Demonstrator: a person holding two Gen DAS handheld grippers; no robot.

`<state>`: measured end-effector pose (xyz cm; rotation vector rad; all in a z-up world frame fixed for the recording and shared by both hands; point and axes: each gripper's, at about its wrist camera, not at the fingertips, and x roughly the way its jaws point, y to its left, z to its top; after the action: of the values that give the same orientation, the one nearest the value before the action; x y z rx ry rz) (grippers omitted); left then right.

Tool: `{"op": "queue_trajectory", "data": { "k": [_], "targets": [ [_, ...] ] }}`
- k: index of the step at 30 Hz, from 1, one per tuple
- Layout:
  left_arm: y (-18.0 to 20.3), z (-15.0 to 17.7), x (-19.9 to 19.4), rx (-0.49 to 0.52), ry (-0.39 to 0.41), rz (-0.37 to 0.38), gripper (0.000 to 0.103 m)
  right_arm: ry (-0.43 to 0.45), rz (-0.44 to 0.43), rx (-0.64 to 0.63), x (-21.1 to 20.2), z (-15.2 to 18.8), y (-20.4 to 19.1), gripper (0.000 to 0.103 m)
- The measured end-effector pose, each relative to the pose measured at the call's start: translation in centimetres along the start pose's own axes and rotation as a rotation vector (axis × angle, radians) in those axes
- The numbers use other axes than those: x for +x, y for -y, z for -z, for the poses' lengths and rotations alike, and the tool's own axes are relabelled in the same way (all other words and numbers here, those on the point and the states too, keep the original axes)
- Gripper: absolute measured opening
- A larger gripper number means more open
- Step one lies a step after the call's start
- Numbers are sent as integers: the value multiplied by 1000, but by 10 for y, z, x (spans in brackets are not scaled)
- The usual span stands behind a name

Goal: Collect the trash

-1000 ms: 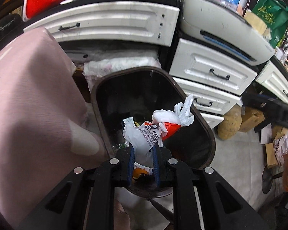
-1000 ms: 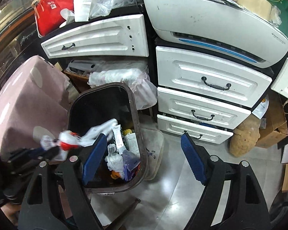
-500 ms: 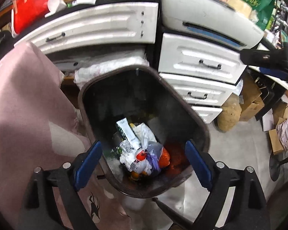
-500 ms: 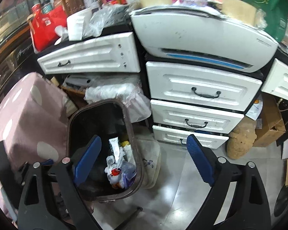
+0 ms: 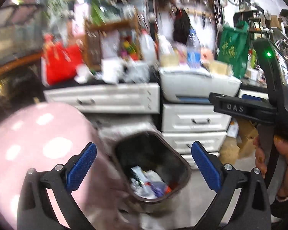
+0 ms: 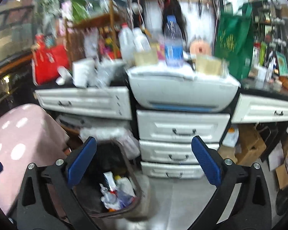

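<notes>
A dark brown trash bin point(image 5: 182, 164) stands on the floor below my left gripper point(image 5: 144, 164), which is open and empty above it. Crumpled white, red and purple trash point(image 5: 149, 184) lies in the bin's bottom. In the right wrist view the same bin point(image 6: 132, 178) sits low left with the trash point(image 6: 115, 191) inside. My right gripper point(image 6: 144, 161) is open and empty, raised in front of the drawers. The right gripper's body point(image 5: 245, 109) also shows at the right of the left wrist view, held in a hand. Both views are motion-blurred.
White drawer units point(image 6: 182, 130) and a white printer-like machine point(image 6: 182, 92) stand behind the bin. A pink dotted cushion point(image 5: 32, 145) lies left. Bottles, a red bag point(image 6: 48, 63) and a green bag point(image 6: 232, 38) crowd the top. Cardboard boxes point(image 6: 249, 143) sit right on the grey floor.
My left gripper opened and dropped the white-and-red bag into the bin. Both grippers have since lifted up and back, so the bin looks smaller and lower.
</notes>
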<state>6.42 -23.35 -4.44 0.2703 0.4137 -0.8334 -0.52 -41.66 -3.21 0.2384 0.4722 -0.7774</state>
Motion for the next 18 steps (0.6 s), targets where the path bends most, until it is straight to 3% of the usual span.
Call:
{"op": "queue_trajectory", "data": {
  "k": [4, 8, 14, 18],
  "targets": [
    [-23, 2, -45, -42, 67, -120, 97, 88, -17, -13, -41, 6, -28, 98],
    [-46, 16, -95, -123, 165, -357, 97, 134, -104, -14, -78, 24, -52, 98],
    [-66, 32, -133, -181, 157, -459, 97, 149, -189, -134, -116, 53, -93, 98],
    [-74, 43, -151, -201, 167, -522, 97, 219, -227, -190, -140, 70, -107, 98]
  ]
}}
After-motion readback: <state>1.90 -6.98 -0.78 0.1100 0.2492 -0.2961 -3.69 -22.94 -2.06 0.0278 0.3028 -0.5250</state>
